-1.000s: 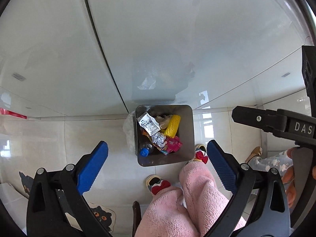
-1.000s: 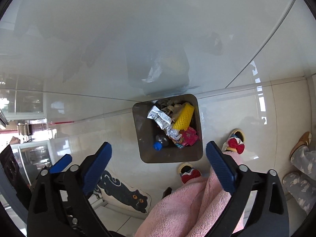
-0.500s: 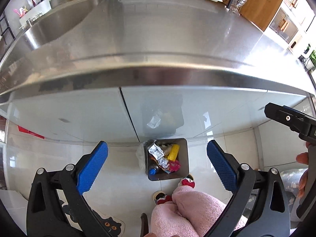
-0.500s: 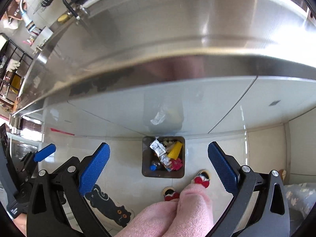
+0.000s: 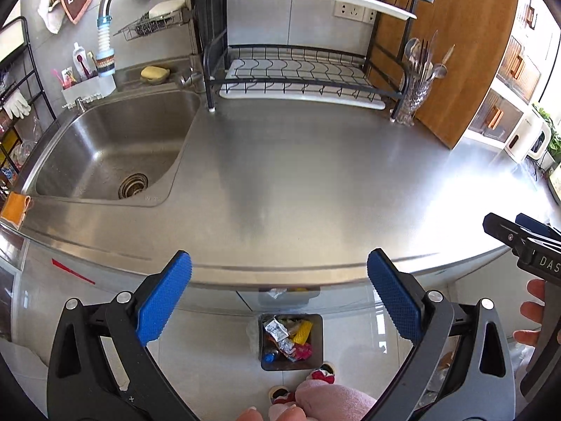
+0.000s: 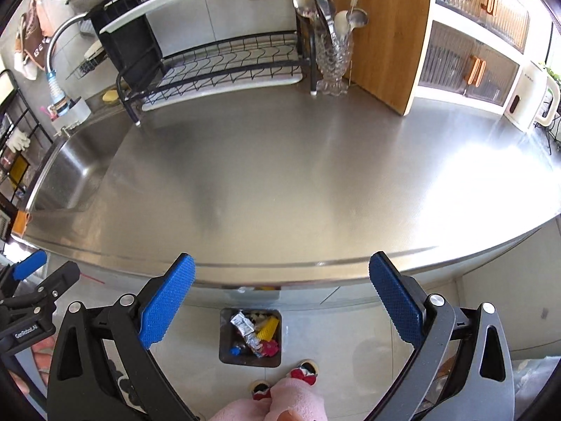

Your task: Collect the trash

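My left gripper (image 5: 279,293) and right gripper (image 6: 281,293) fingers wide open, empty | trash bin (image 5: 315,361) at 6 o'clock holds wrappers | table (image 5: 298,182) bare, so collecting looks done.

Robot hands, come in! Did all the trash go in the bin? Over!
Left gripper open, empty. Right gripper open, empty. Trash bin on floor, holding wrappers. Counter shows no trash.

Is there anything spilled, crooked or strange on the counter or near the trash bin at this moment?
Nothing stands out. The steel counter shows no litter or spill, and the trash bin stands upright on the floor with the wrappers and bottle inside it. The left gripper and right gripper are both open and hold nothing.
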The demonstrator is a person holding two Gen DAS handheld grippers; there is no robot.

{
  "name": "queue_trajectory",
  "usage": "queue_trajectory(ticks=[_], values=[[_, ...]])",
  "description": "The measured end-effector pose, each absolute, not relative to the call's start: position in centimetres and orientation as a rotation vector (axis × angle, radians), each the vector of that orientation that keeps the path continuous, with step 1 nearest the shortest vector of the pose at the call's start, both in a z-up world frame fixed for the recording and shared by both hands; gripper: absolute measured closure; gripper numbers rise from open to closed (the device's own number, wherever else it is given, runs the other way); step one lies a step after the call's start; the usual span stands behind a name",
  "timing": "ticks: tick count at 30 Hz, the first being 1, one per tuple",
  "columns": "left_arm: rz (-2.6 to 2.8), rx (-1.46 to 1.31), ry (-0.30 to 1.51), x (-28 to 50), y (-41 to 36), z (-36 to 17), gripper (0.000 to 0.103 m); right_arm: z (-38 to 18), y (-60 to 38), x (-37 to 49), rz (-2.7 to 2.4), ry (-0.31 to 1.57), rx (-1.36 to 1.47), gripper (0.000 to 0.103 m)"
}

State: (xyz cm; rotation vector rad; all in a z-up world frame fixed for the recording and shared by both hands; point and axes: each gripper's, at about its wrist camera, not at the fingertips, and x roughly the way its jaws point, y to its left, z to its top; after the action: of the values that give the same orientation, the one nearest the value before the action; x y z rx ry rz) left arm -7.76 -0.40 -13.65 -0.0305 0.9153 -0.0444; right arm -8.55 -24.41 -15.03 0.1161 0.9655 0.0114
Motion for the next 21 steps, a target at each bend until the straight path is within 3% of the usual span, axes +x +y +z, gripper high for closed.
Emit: queue_trajectory(ticks=[9, 21], values=[[0.009, -0.028, 0.844, -6.6, -2.4, -7.7, 0.008, -9.1, -26.2, -8.0, 0.016, 0.879, 0.086, 0.003], [0.005, -0.019, 0.829, -5.1, -2.5, -6.0, 0.008, -6.8, -25.5, -6.4, 0.033, 0.851, 0.053, 0.003]])
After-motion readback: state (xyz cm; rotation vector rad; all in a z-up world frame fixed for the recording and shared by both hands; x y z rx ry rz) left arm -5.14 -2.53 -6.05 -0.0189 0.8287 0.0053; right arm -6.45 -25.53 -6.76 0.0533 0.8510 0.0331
